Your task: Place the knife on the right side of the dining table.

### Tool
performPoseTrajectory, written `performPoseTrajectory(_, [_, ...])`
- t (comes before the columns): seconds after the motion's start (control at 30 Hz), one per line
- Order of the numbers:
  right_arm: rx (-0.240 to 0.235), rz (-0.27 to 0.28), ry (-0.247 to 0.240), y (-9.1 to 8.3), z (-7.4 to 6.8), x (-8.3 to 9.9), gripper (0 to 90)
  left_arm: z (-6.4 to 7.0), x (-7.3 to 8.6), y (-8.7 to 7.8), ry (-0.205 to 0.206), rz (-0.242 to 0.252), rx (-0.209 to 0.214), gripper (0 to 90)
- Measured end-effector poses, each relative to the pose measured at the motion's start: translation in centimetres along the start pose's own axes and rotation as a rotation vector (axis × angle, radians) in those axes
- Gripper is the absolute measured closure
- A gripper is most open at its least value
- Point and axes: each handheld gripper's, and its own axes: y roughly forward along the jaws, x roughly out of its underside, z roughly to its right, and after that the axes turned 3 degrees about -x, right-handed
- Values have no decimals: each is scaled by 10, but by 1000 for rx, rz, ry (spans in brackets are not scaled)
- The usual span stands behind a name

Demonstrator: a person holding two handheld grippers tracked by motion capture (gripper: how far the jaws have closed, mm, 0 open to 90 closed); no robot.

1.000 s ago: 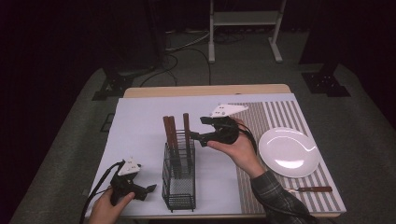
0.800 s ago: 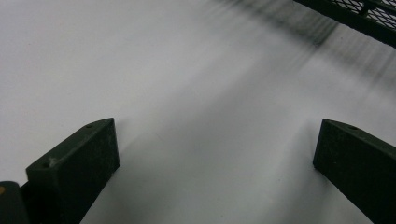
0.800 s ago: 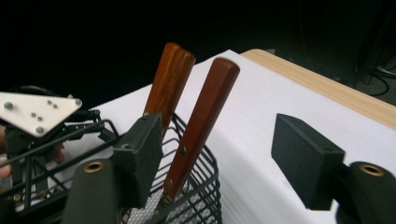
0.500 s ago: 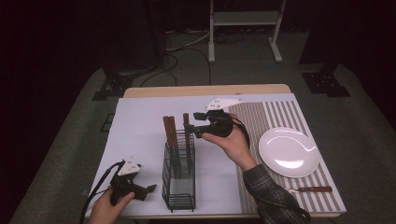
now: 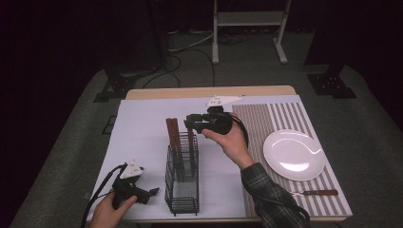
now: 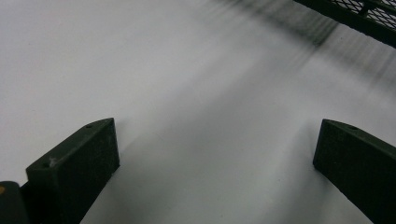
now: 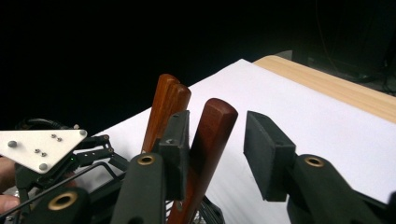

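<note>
So compared with a second ago, the right tongs (image 5: 191, 122) have slid left across the table, from out beside the wire basket (image 5: 181, 179) to right at the tops of the wooden handles (image 5: 173, 134) sticking up out of it. In the right gripper view the jaws are spread apart with one brown handle (image 7: 205, 149) standing between them, close against the left jaw with a clear gap to the right one, so it's not clamped. A second handle (image 7: 164, 109) rises just behind that left jaw. The left tongs (image 5: 153, 191) haven't budged: same spot near the front left corner of the table, hand (image 5: 108, 213) wrapped around them. The left gripper view shows those jaws wide apart over bare white sheet, with a corner of the basket (image 6: 359, 18) at the top right.

The basket stands upright on a white sheet (image 5: 142, 137) covering the left and middle of the table (image 5: 209, 91), whose pale wood edge peeks out at the back. A striped mat (image 5: 285, 118) covers the right side, with a white plate (image 5: 294, 154) on it and, near the front edge, a piece of cutlery with a brown handle (image 5: 317, 193) — probably a knife, too small to be sure. The room is dark, with grey carpet (image 5: 71, 142), cables (image 5: 185, 47) and a white stand (image 5: 247, 23) behind the table.
</note>
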Motion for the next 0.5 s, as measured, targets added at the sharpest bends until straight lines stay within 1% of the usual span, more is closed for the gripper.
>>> performPoseTrajectory(0.1, [-16,-4,6,3,1,-1,634,0,0,0,0,0,0,0])
performPoseTrajectory(0.13, [-23,-5,9,4,0,-1,656,0,0,0,0,0,0,0])
performPoseTrajectory(0.27, [-35,-9,11,5,-1,-2,691,0,0,0,0,0,0,0])
performPoseTrajectory(0.33, [-32,-12,11,5,-2,-2,696,0,0,0,0,0,0,0])
performPoseTrajectory(0.47, [-43,-8,17,2,-3,-2,705,0,0,0,0,0,0,0])
performPoseTrajectory(0.5, [-56,-7,16,-1,-6,-2,713,0,0,0,0,0,0,0])
